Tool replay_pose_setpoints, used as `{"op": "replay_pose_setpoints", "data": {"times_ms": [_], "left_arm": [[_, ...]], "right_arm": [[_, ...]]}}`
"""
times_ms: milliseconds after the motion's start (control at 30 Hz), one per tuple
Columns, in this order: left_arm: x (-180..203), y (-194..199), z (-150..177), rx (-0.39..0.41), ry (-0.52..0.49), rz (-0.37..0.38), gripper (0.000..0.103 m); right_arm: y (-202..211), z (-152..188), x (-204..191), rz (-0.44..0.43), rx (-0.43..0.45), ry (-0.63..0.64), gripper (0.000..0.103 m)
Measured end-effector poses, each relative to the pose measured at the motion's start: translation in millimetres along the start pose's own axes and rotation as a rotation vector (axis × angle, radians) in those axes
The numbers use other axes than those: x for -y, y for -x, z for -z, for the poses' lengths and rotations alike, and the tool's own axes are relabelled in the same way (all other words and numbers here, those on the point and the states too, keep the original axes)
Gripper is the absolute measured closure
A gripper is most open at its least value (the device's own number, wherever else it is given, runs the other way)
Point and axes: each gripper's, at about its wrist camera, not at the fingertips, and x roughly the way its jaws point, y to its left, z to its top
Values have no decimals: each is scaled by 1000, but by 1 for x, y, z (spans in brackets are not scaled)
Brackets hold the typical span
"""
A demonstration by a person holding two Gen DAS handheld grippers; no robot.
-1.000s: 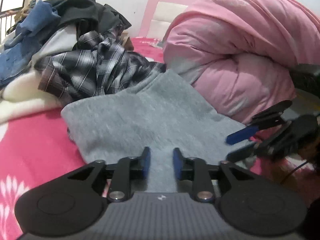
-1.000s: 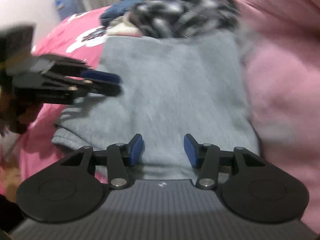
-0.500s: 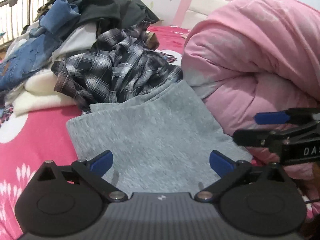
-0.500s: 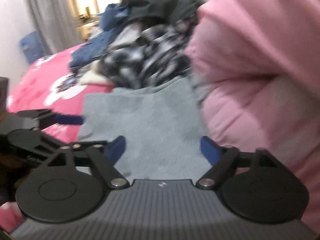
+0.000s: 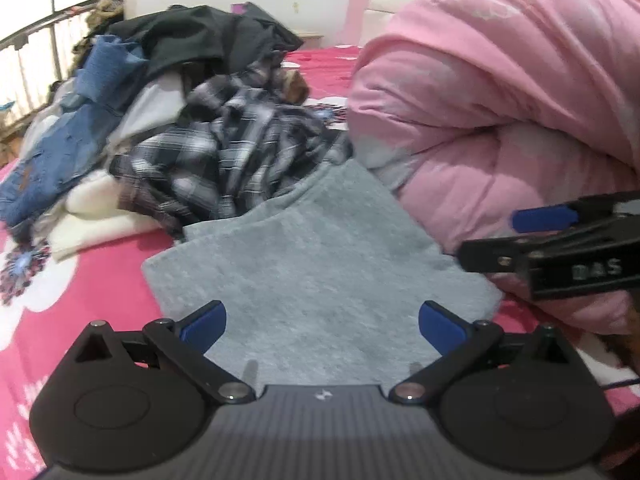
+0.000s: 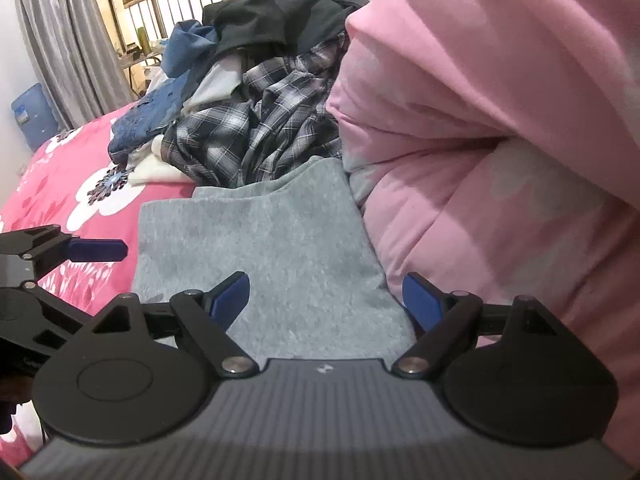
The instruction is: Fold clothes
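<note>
A grey garment (image 5: 320, 256) lies folded flat on the pink flowered bedsheet (image 5: 80, 280), its far edge under a heap of clothes. My left gripper (image 5: 322, 320) hovers above its near edge, jaws wide open and empty. My right gripper (image 6: 326, 296) hangs over the same grey garment (image 6: 260, 248) at its right side, open, nothing between the blue pads. Each gripper shows in the other's view: the right one's fingers (image 5: 540, 220) at the right edge, the left one's fingers (image 6: 96, 250) at the left edge.
A plaid shirt (image 5: 224, 160) tops the heap behind the garment, with jeans (image 5: 52, 156) and dark clothes (image 6: 272, 20). A bulky pink duvet (image 6: 500, 120) presses against the garment's right side. A blue jug (image 6: 34, 116), grey curtain (image 6: 60, 40) and window railing stand beyond the bed.
Both grippers have opened wide and lifted off the grey garment, which stays flat on the bed. Both views now look further up the bed.
</note>
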Motion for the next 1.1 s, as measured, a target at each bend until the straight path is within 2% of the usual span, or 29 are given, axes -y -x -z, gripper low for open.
{"op": "replay_pose_setpoints", "data": {"times_ms": [200,367,533,933,1100], "left_arm": [[-4,-3,-2,-30,53,-64,0],[3,-3,0,-43,21,-108,0],[0,-1,-1,-68,67,-73,0],[0,2,1,-59,30,-112,0],[1,1,1,-62,15,-128,0]], "right_arm": [[3,1,4,8,-10,-13,19],[2,2,6,4,-15,-24,19],[1,2,8,4,-20,-34,19],[-11,-2,18,10,-44,-122,18],[-16,-1,15,8,-67,-116,18]]}}
